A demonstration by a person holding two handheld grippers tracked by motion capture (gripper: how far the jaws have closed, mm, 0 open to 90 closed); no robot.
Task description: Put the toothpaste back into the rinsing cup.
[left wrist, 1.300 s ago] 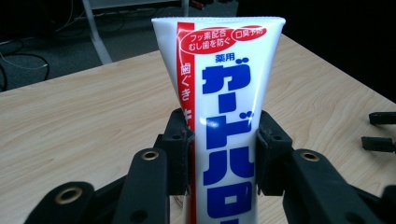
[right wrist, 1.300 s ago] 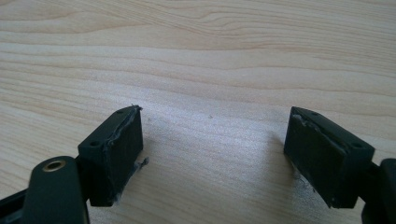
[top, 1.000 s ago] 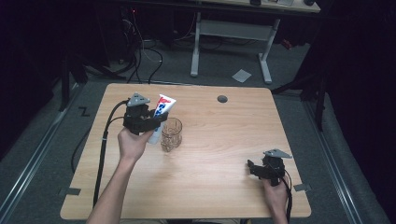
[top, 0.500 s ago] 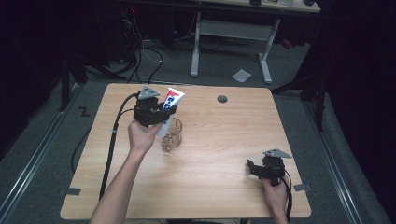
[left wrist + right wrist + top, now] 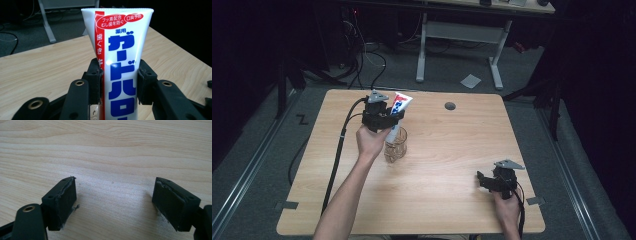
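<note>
A white toothpaste tube with blue and red print stands upright, flat end up, its lower end down inside a clear glass on the wooden table. My left gripper is shut on the tube above the glass. In the left gripper view the tube is pinched between the two black jaws. My right gripper rests low on the table near the front right, open. Its pads stand wide apart over bare wood.
A small dark round hole sits in the table near the far edge. Cables trail from both grippers off the table's sides. Beyond the far edge stand a desk frame and dark floor.
My left gripper has carried the tube rightward and set it more upright over the glass, its lower end now inside. The right gripper has stayed put.
</note>
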